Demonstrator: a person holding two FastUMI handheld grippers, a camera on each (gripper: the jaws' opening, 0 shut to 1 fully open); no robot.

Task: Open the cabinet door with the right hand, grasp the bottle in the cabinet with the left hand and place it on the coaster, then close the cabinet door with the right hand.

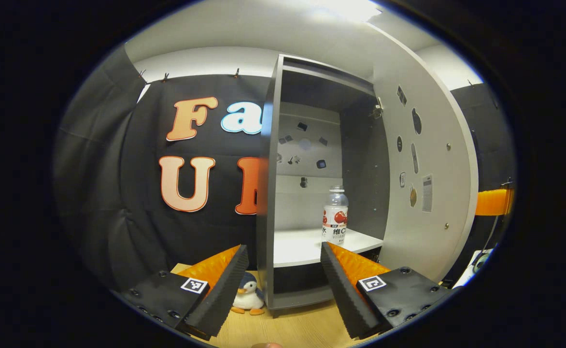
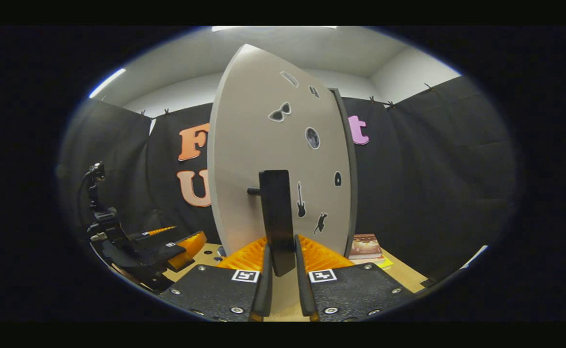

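Observation:
The grey cabinet [image 1: 266, 193] stands with its door [image 1: 428, 159] swung wide to the right. A clear bottle [image 1: 335, 215] with a red-and-white label stands upright on the white shelf [image 1: 297, 246] inside. My left gripper [image 1: 283, 251] is open in front of the shelf, short of the bottle, with nothing between its fingers. In the right gripper view, the door [image 2: 263, 145] fills the middle, and my right gripper [image 2: 281, 263] is shut on its black handle [image 2: 276, 217]. The left gripper [image 2: 167, 249] shows at the lower left of that view.
A small penguin toy [image 1: 248, 296] sits on the wooden table [image 1: 292, 328] by the cabinet's left foot. Books [image 2: 366, 247] lie on the table to the right of the door. The right gripper's orange body [image 1: 493, 202] shows past the door edge.

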